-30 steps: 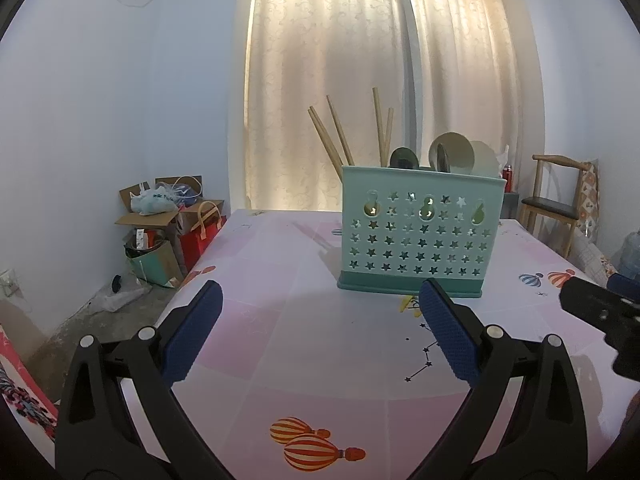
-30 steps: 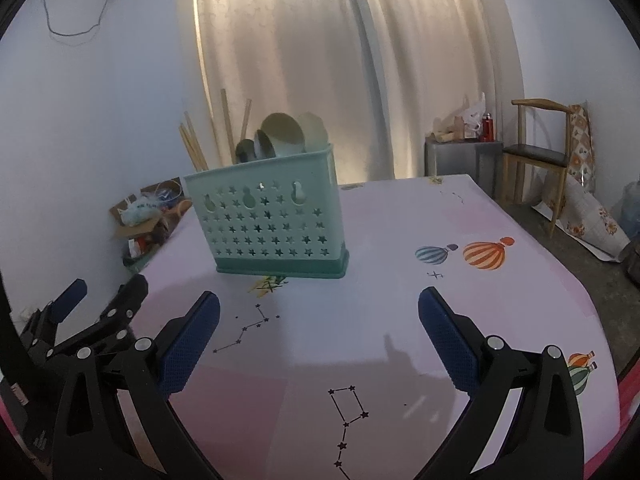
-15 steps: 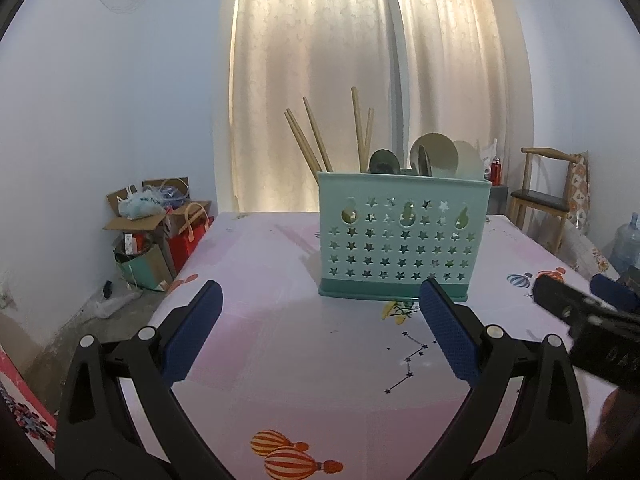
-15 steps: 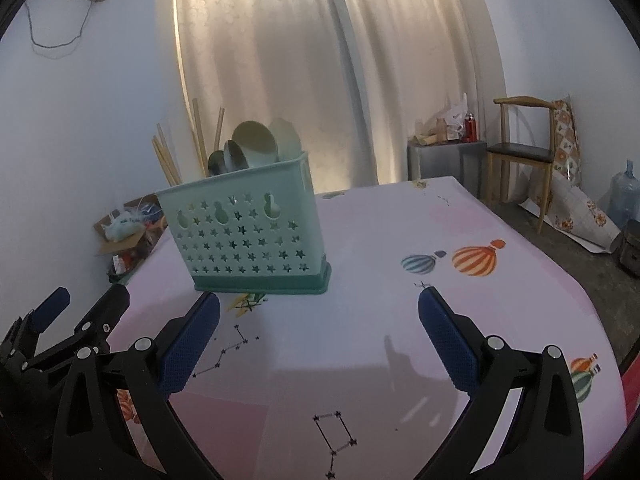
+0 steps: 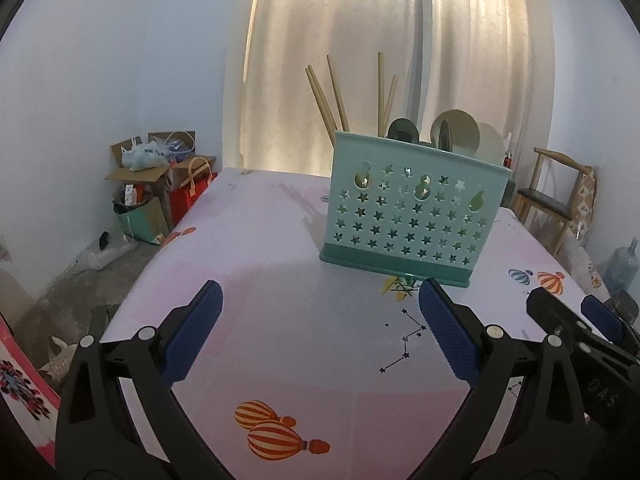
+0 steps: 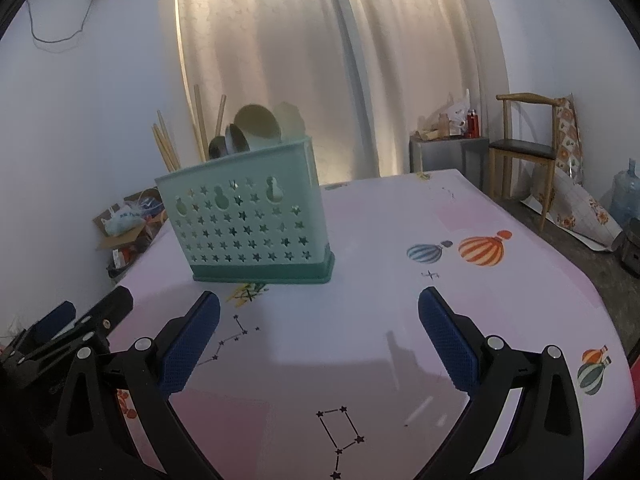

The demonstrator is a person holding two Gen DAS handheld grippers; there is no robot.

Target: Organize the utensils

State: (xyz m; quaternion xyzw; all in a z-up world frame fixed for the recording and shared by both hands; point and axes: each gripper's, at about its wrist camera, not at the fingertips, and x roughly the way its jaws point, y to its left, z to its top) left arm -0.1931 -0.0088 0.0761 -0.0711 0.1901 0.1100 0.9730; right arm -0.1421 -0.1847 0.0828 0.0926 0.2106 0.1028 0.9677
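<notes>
A teal utensil basket (image 5: pixel 412 216) with star cut-outs stands upright on the pink table; it also shows in the right wrist view (image 6: pixel 248 224). Wooden chopsticks (image 5: pixel 332 96) and several spoons (image 5: pixel 456 134) stand in it, as the right wrist view shows too: chopsticks (image 6: pixel 164 146) and spoons (image 6: pixel 256 128). My left gripper (image 5: pixel 316 332) is open and empty, above the table in front of the basket. My right gripper (image 6: pixel 318 338) is open and empty, in front and to the right of the basket. Each gripper shows at the other view's edge.
The tablecloth (image 5: pixel 280 320) is pink with balloon and constellation prints. Boxes and bags (image 5: pixel 156 184) sit on the floor at the left. A wooden chair (image 6: pixel 528 148) and a water bottle (image 6: pixel 628 196) stand at the right. Curtains hang behind.
Both grippers have shifted slightly and tilted, so the basket sits differently in each view. Both stay open and empty. The basket and utensils have not moved.
</notes>
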